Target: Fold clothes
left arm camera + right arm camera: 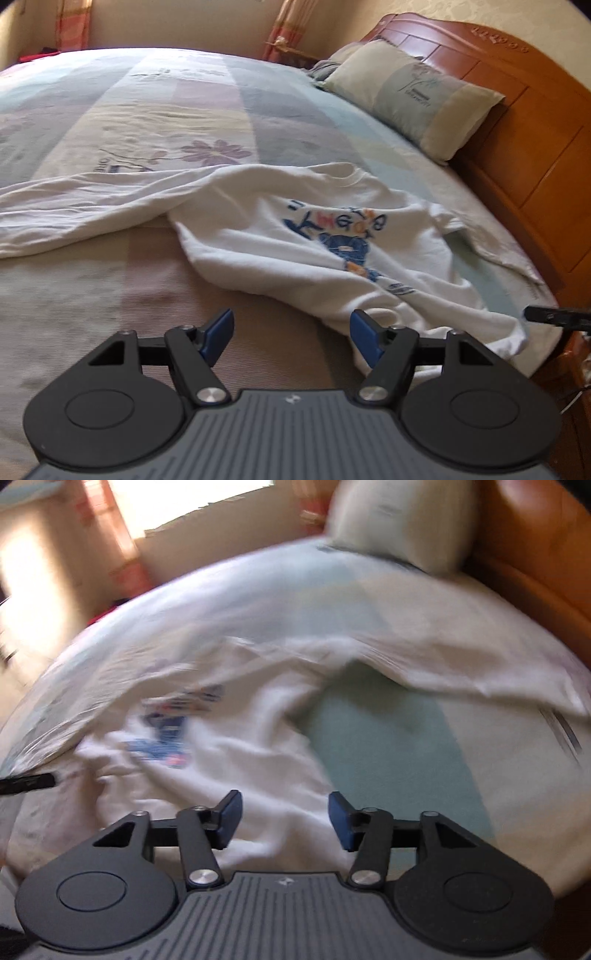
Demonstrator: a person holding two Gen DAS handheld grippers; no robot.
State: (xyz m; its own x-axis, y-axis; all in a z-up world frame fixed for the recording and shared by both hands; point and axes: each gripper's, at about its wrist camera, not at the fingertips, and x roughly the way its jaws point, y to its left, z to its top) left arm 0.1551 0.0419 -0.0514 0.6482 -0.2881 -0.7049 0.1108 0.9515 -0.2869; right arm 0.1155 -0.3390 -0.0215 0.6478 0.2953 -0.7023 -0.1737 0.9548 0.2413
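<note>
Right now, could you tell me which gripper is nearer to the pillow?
Probably the right gripper, over the shirt on the headboard side; the left gripper sits farther from the pillow.

**Two low wrist views over one bed**

Left wrist: close above bedspread (155, 110), facing pillow (410, 96) and headboard (517, 122). Right wrist: similarly low, blurred, aimed toward window wall. Shared: white shirt (295, 236) (236, 760), pillow (402, 524), bedspread (388, 746).

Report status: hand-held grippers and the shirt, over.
Left hand-held gripper open, empty. Right hand-held gripper open, empty, view blurred. White printed shirt crumpled, unfolded on bed. Nothing blocking it.
</note>
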